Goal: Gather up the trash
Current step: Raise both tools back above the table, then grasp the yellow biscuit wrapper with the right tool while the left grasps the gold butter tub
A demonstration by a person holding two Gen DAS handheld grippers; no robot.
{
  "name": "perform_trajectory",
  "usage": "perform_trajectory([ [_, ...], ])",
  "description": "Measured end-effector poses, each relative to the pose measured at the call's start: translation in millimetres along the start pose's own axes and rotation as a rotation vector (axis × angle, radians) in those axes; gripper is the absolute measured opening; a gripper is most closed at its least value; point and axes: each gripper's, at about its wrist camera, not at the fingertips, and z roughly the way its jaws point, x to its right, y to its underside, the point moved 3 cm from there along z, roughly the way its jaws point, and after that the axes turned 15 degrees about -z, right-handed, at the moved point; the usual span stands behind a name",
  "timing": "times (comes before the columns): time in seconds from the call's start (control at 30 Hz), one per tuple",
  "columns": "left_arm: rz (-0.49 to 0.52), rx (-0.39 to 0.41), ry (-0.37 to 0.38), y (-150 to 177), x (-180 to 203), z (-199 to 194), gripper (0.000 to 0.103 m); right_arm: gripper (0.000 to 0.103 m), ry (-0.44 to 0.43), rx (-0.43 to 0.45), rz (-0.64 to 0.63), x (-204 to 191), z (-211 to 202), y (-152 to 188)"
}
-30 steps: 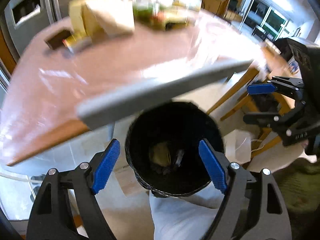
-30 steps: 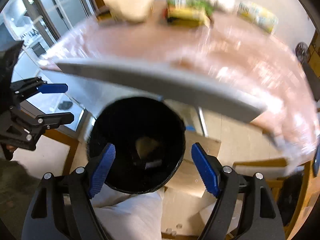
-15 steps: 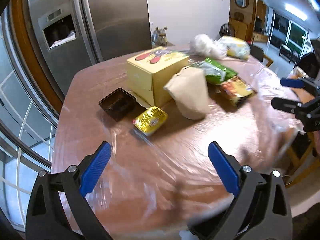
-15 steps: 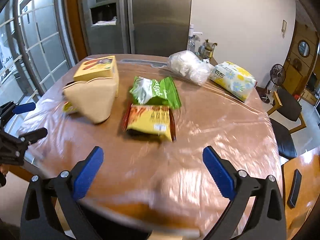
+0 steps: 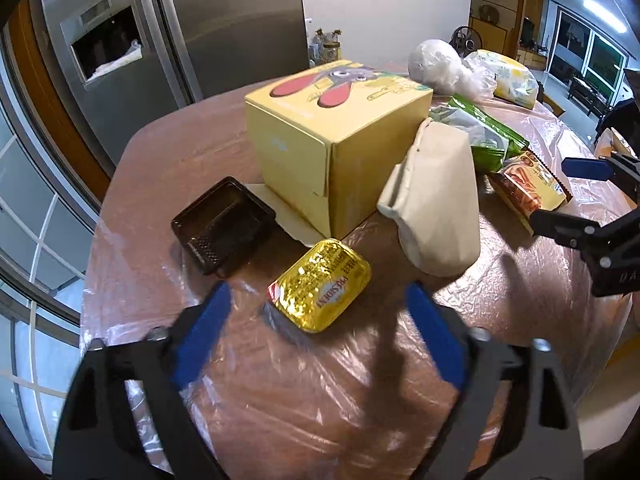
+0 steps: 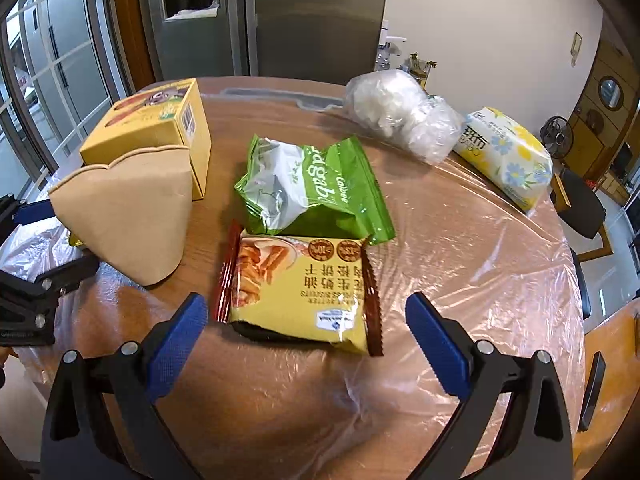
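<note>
Both tools gape wide and empty, my left tool (image 5: 316, 340) lined up on the gold butter packet (image 5: 320, 290) lying flat on the desk (image 5: 168, 152), so I want to come in low and pinch its raised rim.

A round wooden table (image 6: 460, 264) is covered with clear plastic film (image 6: 500, 240); wrappers, boxes and bags are spread across it.

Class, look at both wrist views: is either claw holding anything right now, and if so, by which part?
Nothing is held. The left claw is open, with the gold butter packet lying between its fingers. The right claw is open around the yellow biscuit packet.
</note>
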Motion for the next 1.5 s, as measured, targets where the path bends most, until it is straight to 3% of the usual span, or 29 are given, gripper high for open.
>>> perform_trajectory([
  [0.1, 0.006, -0.022, 0.015, 0.0, -0.3, 6.0, 0.065, 0.097, -0.011, -0.004, -0.006, -0.6, 4.7, -2.5],
  [0.37, 0.029, -0.028, 0.049, 0.5, -0.4, 6.5, 0.054, 0.095, -0.032, -0.014, 0.006, -1.3, 13.6, -7.2],
  [0.63, 0.049, -0.036, 0.071, 1.7, 2.5, 4.8, 0.050, 0.077, -0.067, -0.020, 0.031, 0.5, 18.2, -5.4],
  [0.73, 0.042, -0.041, 0.087, 2.2, 1.9, 2.5, 0.039, 0.066, -0.084, -0.011, 0.041, 2.0, 14.7, -6.4],
  [0.9, 0.036, -0.045, 0.102, 3.8, 0.8, -0.3, 0.038, 0.057, -0.109, 0.007, 0.062, 4.1, 9.2, -6.0],
  [1.5, -0.013, -0.015, 0.133, 7.3, -6.5, -22.6, 0.038, 0.056, -0.142, 0.050, 0.116, 12.7, -18.0, 4.2],
])
